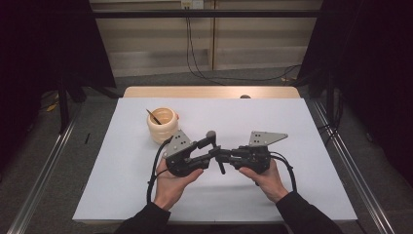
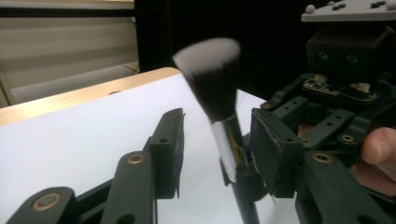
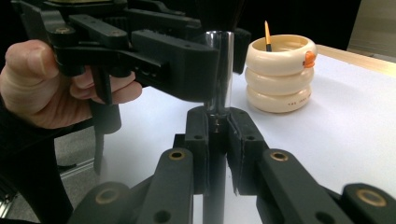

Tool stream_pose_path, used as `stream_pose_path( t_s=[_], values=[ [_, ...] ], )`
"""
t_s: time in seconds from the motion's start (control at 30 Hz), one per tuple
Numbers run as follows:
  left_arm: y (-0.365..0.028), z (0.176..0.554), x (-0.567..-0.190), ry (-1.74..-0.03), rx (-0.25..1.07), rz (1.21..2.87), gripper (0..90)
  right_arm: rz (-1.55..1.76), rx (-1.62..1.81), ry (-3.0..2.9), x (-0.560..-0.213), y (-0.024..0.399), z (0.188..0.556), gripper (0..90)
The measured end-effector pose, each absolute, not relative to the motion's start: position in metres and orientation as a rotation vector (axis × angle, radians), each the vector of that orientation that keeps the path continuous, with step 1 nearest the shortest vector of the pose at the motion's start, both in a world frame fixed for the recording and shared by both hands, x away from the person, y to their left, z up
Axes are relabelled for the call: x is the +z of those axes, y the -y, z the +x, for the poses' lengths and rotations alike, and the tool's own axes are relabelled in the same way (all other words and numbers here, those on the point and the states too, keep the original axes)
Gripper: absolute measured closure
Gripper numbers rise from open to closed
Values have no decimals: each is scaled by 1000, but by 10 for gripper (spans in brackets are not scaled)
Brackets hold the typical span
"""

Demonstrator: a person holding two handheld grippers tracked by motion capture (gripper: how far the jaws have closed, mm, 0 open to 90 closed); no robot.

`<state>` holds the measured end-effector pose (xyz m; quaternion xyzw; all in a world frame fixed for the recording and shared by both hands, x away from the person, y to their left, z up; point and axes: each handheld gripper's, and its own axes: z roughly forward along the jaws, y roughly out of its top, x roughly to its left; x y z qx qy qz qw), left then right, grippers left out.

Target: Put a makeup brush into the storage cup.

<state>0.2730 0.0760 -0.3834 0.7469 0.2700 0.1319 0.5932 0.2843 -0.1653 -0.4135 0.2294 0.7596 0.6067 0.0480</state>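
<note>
- The right gripper's [image 3: 217, 140] fingers [image 3: 243, 140] clamped the makeup brush's [image 2: 212, 79] handle.
- The left gripper's [image 2: 215, 149] fingers [image 2: 168, 149] stood part open around the brush, not yet pressing.
- A cream holder [image 1: 162, 124] stood nearby.

The brush [image 2: 208, 74] has soft bristles and a shiny metal ferrule; the ribbed cup [image 3: 280, 72] looks glossy cream plastic.

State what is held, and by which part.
The right gripper holds a makeup brush by its dark handle, just below the metal collar.

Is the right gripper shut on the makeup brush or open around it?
Shut: the right gripper has both pads pressed against the makeup brush handle.
</note>
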Motion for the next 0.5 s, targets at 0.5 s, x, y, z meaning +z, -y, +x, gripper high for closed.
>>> stream_pose_path(
  t_s=[0.5],
  values=[
    [-73, 276, -386, -665, 209, 1724, 733, 696, 1851, -2331, -415, 163, 284, 789]
  ],
)
